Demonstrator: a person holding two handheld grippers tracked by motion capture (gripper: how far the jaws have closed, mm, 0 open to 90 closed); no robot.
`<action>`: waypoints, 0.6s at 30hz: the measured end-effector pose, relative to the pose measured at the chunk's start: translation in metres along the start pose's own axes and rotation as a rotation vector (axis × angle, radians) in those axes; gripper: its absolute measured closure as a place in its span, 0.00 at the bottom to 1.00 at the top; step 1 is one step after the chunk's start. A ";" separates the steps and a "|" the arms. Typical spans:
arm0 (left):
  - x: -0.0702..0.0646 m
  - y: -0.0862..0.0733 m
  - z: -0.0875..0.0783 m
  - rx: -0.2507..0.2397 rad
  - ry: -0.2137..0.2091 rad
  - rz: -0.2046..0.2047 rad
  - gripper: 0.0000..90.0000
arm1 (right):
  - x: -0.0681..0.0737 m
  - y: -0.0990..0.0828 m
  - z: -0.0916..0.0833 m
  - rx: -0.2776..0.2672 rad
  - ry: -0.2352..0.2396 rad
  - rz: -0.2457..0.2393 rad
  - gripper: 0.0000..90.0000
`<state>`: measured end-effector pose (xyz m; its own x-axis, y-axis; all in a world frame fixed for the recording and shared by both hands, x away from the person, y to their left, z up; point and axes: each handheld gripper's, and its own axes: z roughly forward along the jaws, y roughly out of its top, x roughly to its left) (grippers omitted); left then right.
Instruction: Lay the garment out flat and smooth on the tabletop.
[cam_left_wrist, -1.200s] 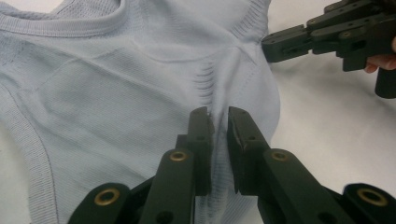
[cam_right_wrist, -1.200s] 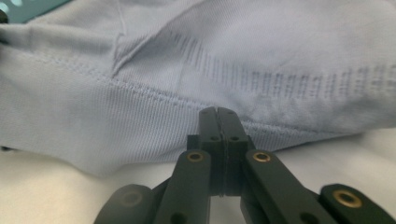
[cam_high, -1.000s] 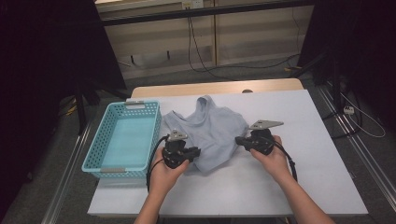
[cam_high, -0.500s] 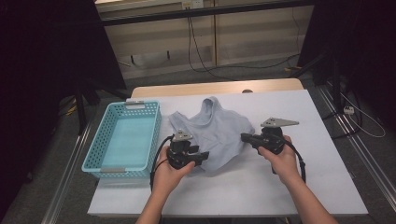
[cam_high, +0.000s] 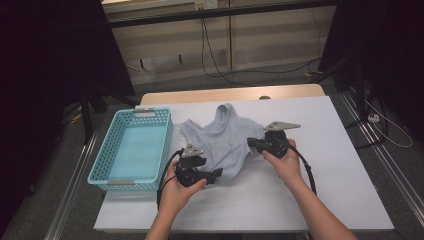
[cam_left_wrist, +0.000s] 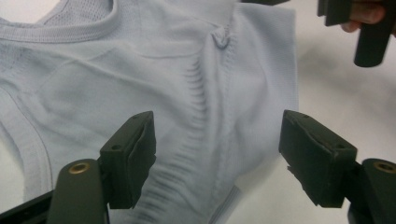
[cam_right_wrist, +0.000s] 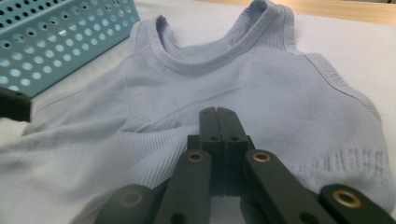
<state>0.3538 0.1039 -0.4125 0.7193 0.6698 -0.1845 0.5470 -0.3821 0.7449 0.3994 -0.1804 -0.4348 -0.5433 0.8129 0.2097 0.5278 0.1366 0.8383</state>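
Observation:
A pale blue-grey tank top (cam_high: 220, 142) lies spread on the white table (cam_high: 320, 165). My left gripper (cam_high: 216, 175) is at its near hem and points right. In the left gripper view its jaws have just been opening and stand apart over the ribbed cloth (cam_left_wrist: 205, 116), with nothing pinched between the pads (cam_left_wrist: 133, 158). My right gripper (cam_high: 252, 143) points left at the top's right side. In the right gripper view its jaws (cam_right_wrist: 218, 114) are closed together on a crease of the tank top (cam_right_wrist: 261, 88).
A turquoise perforated basket (cam_high: 145, 113) stands empty left of the garment, and its wall (cam_right_wrist: 56, 42) is close to the left strap. Bare white table lies to the right and near side. A wooden edge (cam_high: 230, 94) runs along the back.
The left jaws have opened and let go of the hem. The right gripper swung out to the right, drawing the top wider, then came back left with the cloth.

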 end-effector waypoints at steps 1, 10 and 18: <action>0.000 -0.001 0.000 -0.001 -0.004 0.002 0.35 | -0.001 0.000 0.002 -0.001 -0.003 0.004 1.00; -0.003 -0.006 0.011 0.060 -0.001 0.023 0.47 | 0.002 -0.009 0.018 0.060 -0.024 -0.026 1.00; -0.002 -0.012 0.020 0.101 -0.006 0.029 0.61 | 0.003 -0.011 0.020 0.078 -0.019 -0.032 1.00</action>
<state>0.3540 0.0940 -0.4344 0.7381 0.6536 -0.1675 0.5659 -0.4643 0.6813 0.4048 -0.1686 -0.4536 -0.5488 0.8179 0.1731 0.5599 0.2058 0.8026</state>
